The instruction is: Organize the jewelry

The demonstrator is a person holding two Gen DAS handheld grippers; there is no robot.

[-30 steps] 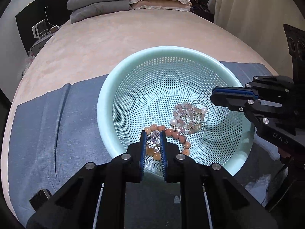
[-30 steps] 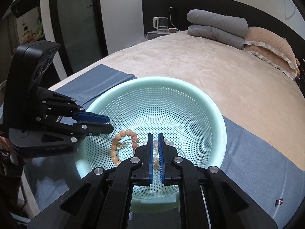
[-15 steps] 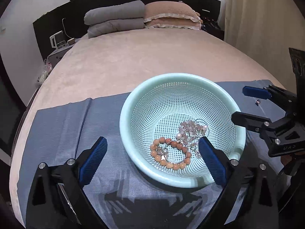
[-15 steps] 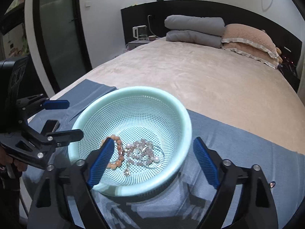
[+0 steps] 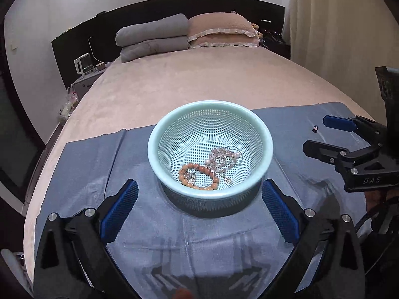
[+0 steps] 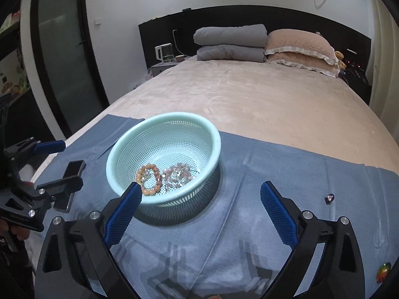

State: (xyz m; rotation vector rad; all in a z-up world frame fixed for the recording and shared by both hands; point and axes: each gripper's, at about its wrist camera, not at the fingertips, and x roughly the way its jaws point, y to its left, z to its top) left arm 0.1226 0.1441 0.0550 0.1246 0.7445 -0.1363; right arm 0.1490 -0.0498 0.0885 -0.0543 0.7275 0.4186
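We see both claws pulled back from basket [image 5: 210,124] since earlier: left claw [image 5: 199,209] wide open, right claw [image 6: 200,206] wide open, bracelets [image 5: 199,175] left inside.

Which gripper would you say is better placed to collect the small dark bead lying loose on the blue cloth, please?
Right. The small dark bead lies just beyond the open right gripper, beside its outer finger; the left gripper faces the mint perforated plastic basket, farther away.

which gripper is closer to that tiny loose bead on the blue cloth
Right. The right gripper has the small bead just beyond its right finger, to the outside. The left gripper sits in front of the mint basket, with the bead far off to its right.
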